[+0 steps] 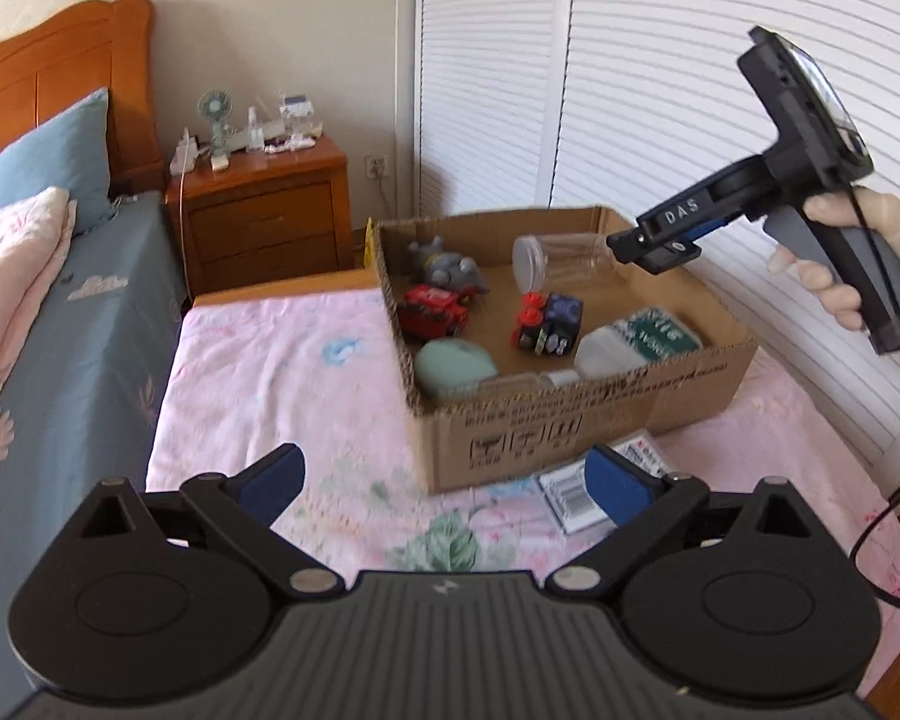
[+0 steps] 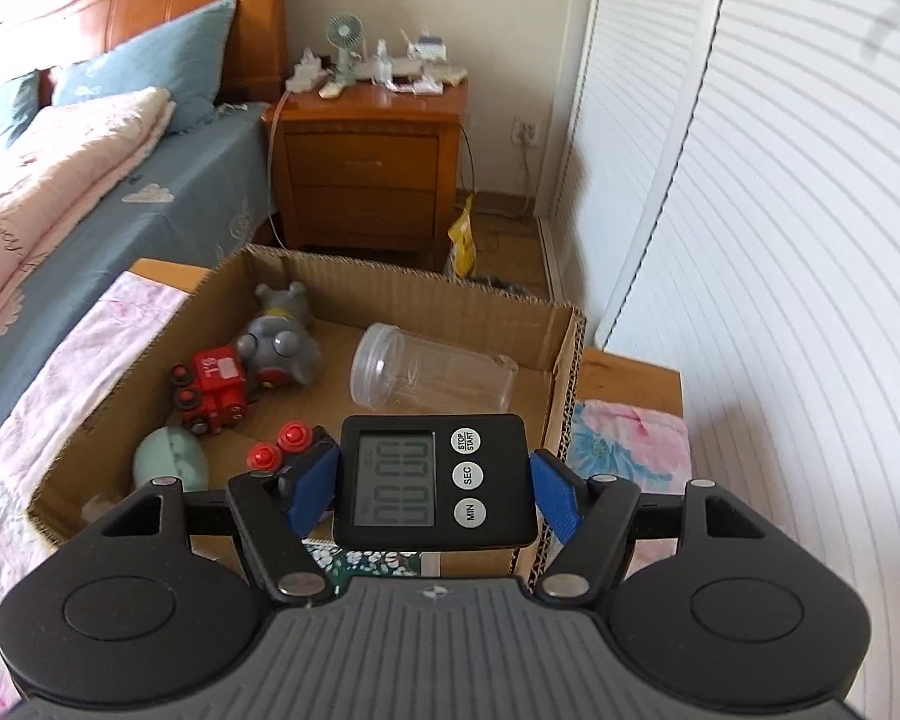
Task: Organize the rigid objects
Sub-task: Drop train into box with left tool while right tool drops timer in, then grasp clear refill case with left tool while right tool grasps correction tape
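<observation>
A floral pink sheet [image 1: 258, 372] carries the cardboard box [image 1: 570, 420] and a small packet [image 1: 570, 495].

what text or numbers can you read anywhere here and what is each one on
"00 00": display of the timer clamped in the right gripper
"STOP START", "SEC", "MIN": timer's round buttons
"DAS": side of the right gripper, in the left wrist view
Cardboard box print, bottle label, barcoded packet: too blurred
</observation>
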A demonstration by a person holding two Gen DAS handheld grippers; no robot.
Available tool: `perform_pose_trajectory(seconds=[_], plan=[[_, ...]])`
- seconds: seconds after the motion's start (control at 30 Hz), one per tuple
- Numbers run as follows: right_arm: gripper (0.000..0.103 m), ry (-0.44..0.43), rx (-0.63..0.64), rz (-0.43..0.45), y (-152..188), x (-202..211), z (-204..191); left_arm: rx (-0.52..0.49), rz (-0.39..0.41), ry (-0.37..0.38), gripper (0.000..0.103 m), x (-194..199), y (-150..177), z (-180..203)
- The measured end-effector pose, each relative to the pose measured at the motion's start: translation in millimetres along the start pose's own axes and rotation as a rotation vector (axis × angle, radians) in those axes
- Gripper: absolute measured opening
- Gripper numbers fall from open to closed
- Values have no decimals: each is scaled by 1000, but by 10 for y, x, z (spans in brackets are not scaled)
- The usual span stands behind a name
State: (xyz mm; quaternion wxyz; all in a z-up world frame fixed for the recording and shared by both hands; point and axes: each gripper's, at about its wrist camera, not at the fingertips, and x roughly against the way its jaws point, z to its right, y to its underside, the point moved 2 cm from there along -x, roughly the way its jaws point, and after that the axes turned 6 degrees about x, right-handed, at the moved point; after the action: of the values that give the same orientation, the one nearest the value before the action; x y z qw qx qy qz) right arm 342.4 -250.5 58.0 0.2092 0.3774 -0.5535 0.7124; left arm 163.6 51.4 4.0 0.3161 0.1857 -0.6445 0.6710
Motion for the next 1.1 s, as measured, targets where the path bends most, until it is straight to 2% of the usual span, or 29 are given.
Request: perform_pose_trajectory(seconds=[0.13,0.2,0.23,0.27,0.53,0.77,1.1], plan=[[74,15,-36,-24,1,-124,13,22,-24,-27,99,-43,21,-54],[86,23,-56,-15,10,-102,27,27,-29,-15,99,-32,38,-62],[98,27,-59,-5,10,-73,26,25,-28,-9,99,-22,49,-60],[103,32,-61,11,17,-26,23,23,-28,-8,99,-13,55,-53],[103,50,-22,57,149,366,-147,34,-38,-4,99,8,93,-21],[103,43,-20,72,451,628,-338,43,-45,-6,99,81,130,-12],[103,32,-83,91,953,820,-616,59,-51,13,99,149,217,-11]])
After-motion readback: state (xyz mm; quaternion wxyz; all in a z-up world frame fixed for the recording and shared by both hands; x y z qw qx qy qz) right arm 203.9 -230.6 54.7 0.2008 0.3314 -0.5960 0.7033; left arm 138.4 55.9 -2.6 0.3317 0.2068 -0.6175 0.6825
